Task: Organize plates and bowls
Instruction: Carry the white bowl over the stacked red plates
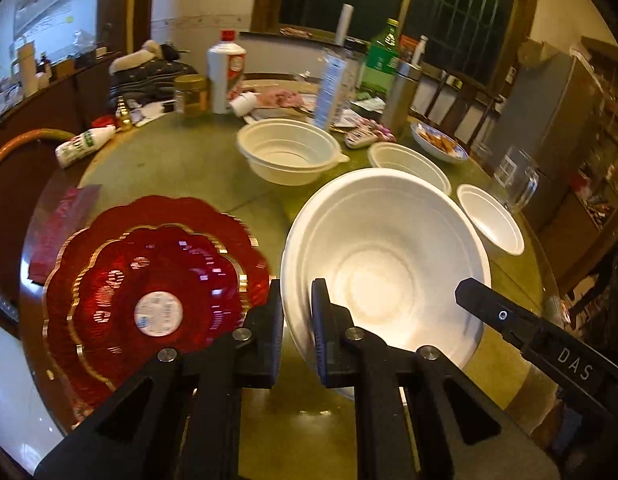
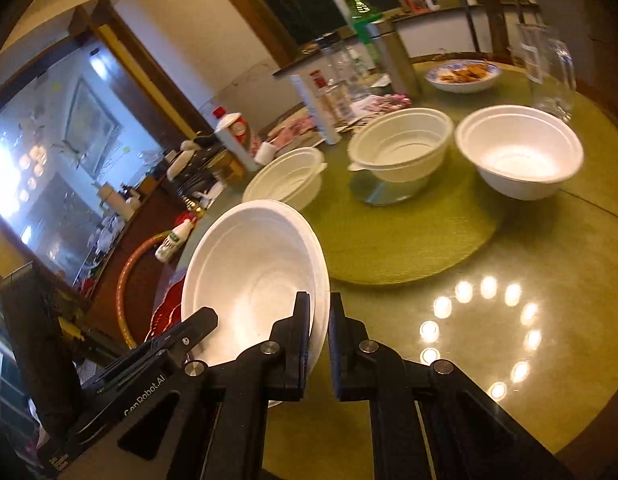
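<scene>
A large white bowl (image 1: 385,264) hangs tilted a little above the green table, held from both sides. My left gripper (image 1: 297,292) is shut on its left rim. My right gripper (image 2: 319,300) is shut on the opposite rim of the same bowl (image 2: 253,272). One right finger (image 1: 493,312) shows at the bowl's far edge in the left wrist view. A stack of red scalloped plates (image 1: 149,280) with gold trim lies just left of the bowl. Three more white bowls (image 2: 285,180), (image 2: 401,144), (image 2: 521,152) stand further back.
A blue-rimmed dish of food (image 1: 439,142), a glass mug (image 1: 519,180), a steel flask (image 1: 403,92), several bottles and wrappers crowd the table's far side. A round green mat (image 2: 409,248) lies mid-table. A curved chair back (image 2: 127,280) stands by the left edge.
</scene>
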Tool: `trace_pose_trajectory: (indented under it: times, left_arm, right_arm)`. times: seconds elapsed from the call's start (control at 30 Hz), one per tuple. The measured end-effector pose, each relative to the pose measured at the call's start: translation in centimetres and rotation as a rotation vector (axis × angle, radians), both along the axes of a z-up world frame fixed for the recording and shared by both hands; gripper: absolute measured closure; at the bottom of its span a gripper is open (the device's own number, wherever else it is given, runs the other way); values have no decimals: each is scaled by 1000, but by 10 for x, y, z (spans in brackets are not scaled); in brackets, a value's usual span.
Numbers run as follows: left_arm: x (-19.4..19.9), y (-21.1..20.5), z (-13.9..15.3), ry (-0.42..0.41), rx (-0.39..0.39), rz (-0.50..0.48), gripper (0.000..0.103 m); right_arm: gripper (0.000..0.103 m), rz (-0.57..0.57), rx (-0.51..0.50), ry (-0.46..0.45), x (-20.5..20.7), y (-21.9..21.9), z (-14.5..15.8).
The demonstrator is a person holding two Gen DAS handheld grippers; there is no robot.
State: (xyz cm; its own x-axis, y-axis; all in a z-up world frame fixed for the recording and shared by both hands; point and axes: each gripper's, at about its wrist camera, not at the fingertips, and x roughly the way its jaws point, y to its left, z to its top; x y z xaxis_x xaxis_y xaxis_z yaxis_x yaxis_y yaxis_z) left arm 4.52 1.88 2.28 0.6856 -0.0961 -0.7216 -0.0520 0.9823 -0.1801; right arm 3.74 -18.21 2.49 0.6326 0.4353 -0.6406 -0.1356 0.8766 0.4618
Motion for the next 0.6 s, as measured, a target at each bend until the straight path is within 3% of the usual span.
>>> trace_pose_trajectory:
  times: [0.33, 0.6]
  left_arm:
    - [-22, 48, 9, -54, -2, 111, 92]
    - [-32, 83, 10, -83, -31, 145, 92]
  right_arm:
    - [95, 93, -25, -62, -3, 56, 12]
    - [95, 145, -69, -80, -7, 98, 21]
